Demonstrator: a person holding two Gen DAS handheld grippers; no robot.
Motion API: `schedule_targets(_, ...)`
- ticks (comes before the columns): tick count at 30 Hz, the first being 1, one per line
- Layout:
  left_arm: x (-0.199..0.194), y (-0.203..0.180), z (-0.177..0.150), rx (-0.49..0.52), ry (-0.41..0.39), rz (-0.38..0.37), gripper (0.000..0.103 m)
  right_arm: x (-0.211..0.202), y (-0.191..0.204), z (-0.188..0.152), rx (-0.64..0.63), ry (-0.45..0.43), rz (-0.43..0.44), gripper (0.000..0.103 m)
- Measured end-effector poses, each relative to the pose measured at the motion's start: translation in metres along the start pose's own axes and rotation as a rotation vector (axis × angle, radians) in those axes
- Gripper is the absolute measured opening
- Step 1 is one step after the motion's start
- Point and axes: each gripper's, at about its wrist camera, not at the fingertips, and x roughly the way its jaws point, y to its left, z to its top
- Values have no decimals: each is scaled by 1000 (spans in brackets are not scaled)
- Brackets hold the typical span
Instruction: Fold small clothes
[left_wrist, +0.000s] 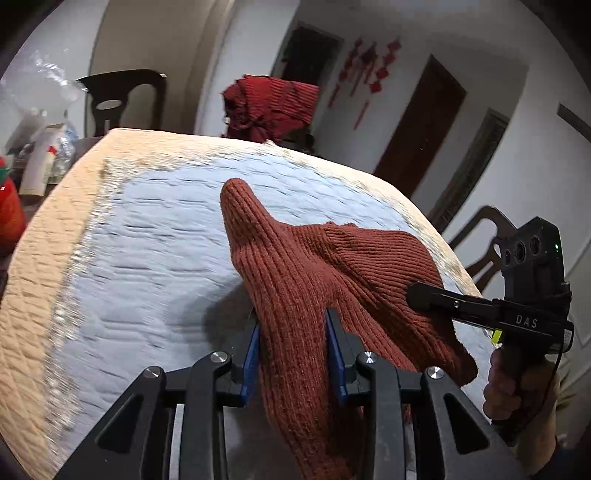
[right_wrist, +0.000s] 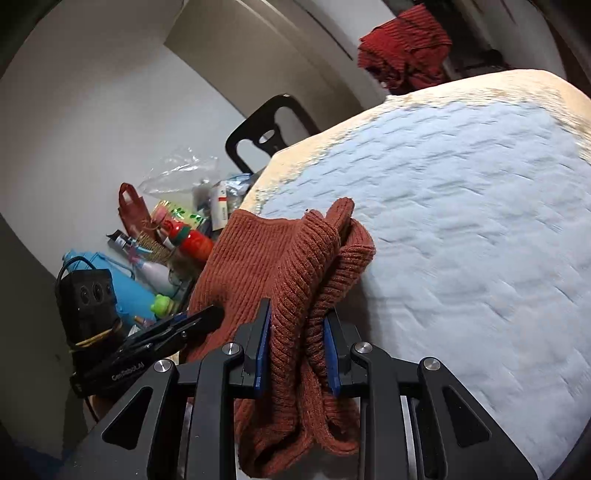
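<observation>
Knitwear hangs between both tools: a rust-brown ribbed sweater (left_wrist: 314, 280) is lifted above the quilted pad (left_wrist: 155, 229) that covers the desk. The left gripper (left_wrist: 293, 350) has its blue-lined fingers (left_wrist: 252, 354) pinched on one bunch of the sweater, and the right gripper (right_wrist: 297, 350) has its own fingers (right_wrist: 263, 347) clamped on another thick fold, with loose fabric drooping below them. Beyond the far edge of the pad a dark red garment (left_wrist: 271, 105) is draped. Off the pad's left edge sit a dark chair (left_wrist: 122, 99) and a clutter of bags and bottles (right_wrist: 166, 236).
</observation>
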Motion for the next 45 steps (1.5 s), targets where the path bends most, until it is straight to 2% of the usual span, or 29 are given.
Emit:
schedule_targets(10, 5, 59, 10, -59, -16, 18, 35, 57, 13, 20, -3, 44, 45, 26)
schedule_targets(15, 24, 91, -5, -122, 44, 31, 36, 84, -4, 17, 32, 85, -17, 29)
schedule_targets(17, 24, 98, -12, -146, 35, 10, 39, 85, -13, 13, 49, 95, -32, 33)
schedule_targets(22, 14, 95, -16, -145, 17, 31, 39, 69, -17, 13, 59, 60, -70, 34)
schedule_targets(24, 1, 89, -17, -128, -9, 58, 38, 58, -7, 16, 15, 25, -109, 34)
schedule_targets(27, -17, 78, -18, -106, -53, 80, 38, 41, 18, 13, -87, -5, -115, 34)
schedule_targets(28, -22, 74, -19, -100, -62, 76, 38, 38, 28, 10, -132, 0, -120, 34)
schedule_targets(32, -26, 60, -27, -67, -58, 78, 38, 46, 52, -8, -250, 53, -133, 19)
schedule_targets(36, -12, 57, -36, -38, -17, 129, 38, 67, 45, -24, -290, 106, -204, 17)
schedule_targets(41, -16, 58, -35, -46, -11, 134, 38, 62, 48, -24, -316, 98, -222, 17)
schedule_targets(45, -18, 53, -12, -13, -53, 149, 38, 60, 57, -9, -324, 55, -227, 17)
